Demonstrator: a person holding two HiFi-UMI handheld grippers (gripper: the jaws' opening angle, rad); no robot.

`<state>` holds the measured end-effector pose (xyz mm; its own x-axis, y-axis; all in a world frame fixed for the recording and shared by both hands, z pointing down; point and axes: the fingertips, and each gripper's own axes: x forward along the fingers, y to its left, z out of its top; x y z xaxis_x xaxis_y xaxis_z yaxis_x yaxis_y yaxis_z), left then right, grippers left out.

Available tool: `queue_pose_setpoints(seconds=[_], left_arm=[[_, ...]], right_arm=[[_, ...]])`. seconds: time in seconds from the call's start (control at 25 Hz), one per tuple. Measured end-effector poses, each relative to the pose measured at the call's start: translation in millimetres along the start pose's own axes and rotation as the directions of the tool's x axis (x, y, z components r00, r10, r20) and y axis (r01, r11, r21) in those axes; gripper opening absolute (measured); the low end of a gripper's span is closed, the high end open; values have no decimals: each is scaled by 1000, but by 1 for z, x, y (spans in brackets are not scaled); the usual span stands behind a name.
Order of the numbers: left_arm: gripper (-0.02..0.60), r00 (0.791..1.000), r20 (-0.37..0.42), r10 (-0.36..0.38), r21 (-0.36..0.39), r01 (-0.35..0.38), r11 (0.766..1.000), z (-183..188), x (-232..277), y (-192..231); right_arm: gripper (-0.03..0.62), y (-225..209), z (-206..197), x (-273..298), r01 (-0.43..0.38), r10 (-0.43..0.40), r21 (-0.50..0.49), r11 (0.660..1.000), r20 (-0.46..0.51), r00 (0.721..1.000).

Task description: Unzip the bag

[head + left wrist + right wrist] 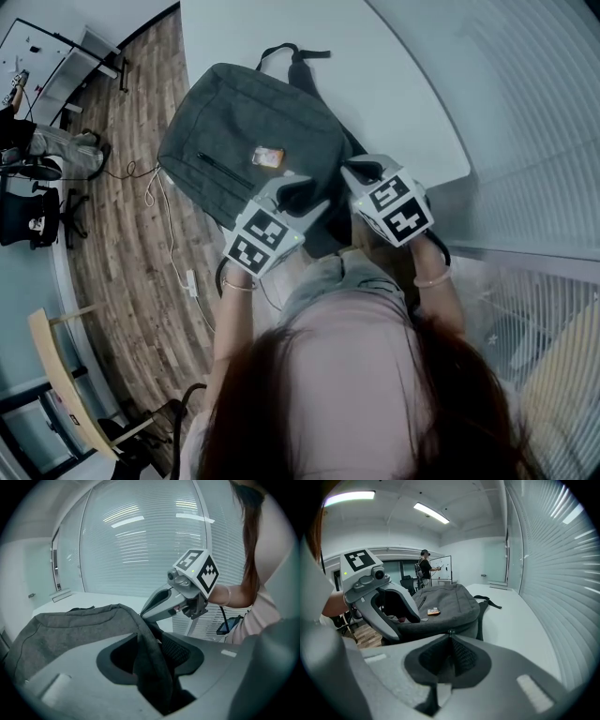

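A grey backpack (253,122) lies flat on the white table (394,84), an orange tag (268,157) on its front. Both grippers are at its near edge. My left gripper (298,195) stands open, and in the left gripper view a fold of the backpack's fabric (152,663) hangs between its jaws. Just to its right, my right gripper (364,173) is shut on the small zipper pull (450,633) at the bag's edge. The right gripper view also shows the left gripper (410,625) with its fingers spread over the bag's rim.
The bag's straps (295,54) trail over the table's far side. A blinds-covered glass wall (534,141) runs along the right. On the left is wooden floor (122,244) with a cable and office chairs. Far across the room a person (424,566) stands at a whiteboard.
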<state>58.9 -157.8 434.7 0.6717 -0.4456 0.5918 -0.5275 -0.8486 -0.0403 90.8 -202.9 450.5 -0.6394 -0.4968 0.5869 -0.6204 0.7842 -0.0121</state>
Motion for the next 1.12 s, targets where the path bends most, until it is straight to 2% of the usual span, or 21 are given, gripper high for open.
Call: queue_pose_setpoints(seconds=[0.24,0.48,0.76,1.12], left_arm=[[153,999,-50,-14,50,17,999,4,6,-5],[76,1000,-18,13,-9,-13,1000,6,1,-2],[55,1000,10,-15,-45,16,999,17,-10,8],[55,998,25,-61,-105,63,993,16,1,8]], right_arm=[[11,11,0,-5,37,-37,-5,999,-19,999],[11,8,1,-12,69,-69,-8,998,-38,997],[11,-7,16,-10,50,-51,-14,999,-41,998],[11,-32,13,3,-53,52,-44,998,-33,998]])
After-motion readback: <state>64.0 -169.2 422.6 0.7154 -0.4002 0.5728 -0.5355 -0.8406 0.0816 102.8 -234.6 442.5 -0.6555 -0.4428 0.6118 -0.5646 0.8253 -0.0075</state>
